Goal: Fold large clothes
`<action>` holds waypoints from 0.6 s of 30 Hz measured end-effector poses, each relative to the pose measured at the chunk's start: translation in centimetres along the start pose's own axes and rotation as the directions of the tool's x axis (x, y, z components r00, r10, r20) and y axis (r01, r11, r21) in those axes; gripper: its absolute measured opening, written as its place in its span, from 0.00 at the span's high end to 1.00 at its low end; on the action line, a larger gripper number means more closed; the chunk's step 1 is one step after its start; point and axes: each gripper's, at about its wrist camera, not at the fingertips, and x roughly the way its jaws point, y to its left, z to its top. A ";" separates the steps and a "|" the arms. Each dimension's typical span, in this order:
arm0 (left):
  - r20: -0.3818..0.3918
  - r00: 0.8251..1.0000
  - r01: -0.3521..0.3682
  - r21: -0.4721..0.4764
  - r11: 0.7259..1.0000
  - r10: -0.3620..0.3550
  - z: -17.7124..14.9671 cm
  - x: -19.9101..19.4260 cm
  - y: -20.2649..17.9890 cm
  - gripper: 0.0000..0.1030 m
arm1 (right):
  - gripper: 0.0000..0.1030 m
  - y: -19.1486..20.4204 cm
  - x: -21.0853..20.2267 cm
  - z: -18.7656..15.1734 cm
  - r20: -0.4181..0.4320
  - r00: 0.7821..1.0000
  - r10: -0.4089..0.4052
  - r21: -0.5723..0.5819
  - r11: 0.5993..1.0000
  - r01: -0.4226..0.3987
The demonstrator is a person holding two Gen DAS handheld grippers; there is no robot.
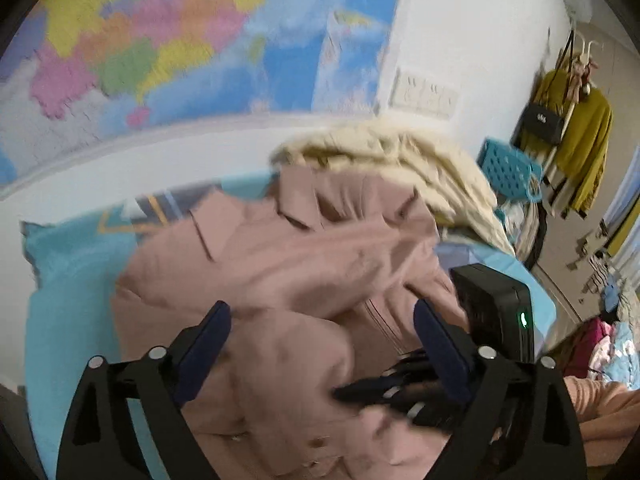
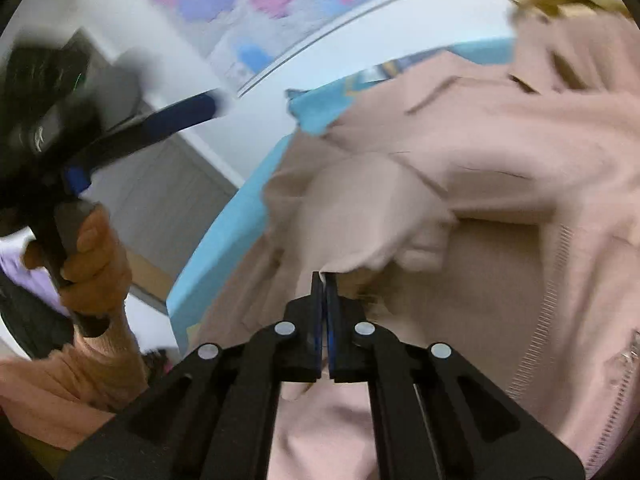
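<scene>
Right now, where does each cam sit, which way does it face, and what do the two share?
Left wrist: on the left gripper, looking forward and down past its open fingers at the pink jacket on the blue sheet; the right gripper shows at lower right.
Right wrist: on the right gripper, jaws shut on a pink fold; the left hand grips its handle at left.
Shared: jacket, sheet, wall map.
</scene>
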 end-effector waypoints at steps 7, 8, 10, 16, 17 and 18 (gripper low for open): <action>-0.071 0.971 -0.232 -0.068 0.970 0.228 -2.8 2.4 6.8 0.22 | 0.98 -7.5 -7.8 2.0 0.166 0.986 0.022 0.243 0.968 -0.062; -0.097 0.963 -0.257 -0.072 0.964 0.249 -3.3 3.1 7.5 0.25 | 0.94 -8.8 -8.5 2.2 0.164 0.985 -0.048 0.282 0.959 0.000; -0.162 0.947 -0.294 -0.094 0.951 0.277 -4.6 4.8 9.4 0.28 | 0.80 -10.3 -9.1 2.2 0.129 0.975 -0.181 0.327 0.936 0.131; -0.206 0.943 -0.295 -0.149 0.944 0.262 -6.3 6.6 12.5 0.31 | 0.08 -6.4 -9.0 2.2 0.124 0.962 -0.245 0.100 0.967 0.234; -0.199 0.943 -0.296 -0.146 0.944 0.265 -6.1 6.6 12.5 0.31 | 0.08 -5.3 -8.0 2.3 0.094 0.960 -0.264 0.031 0.964 0.263; -0.192 0.944 -0.299 -0.141 0.944 0.270 -5.8 6.6 12.5 0.31 | 0.08 -4.5 -6.8 2.2 0.057 0.953 -0.298 -0.023 0.954 0.299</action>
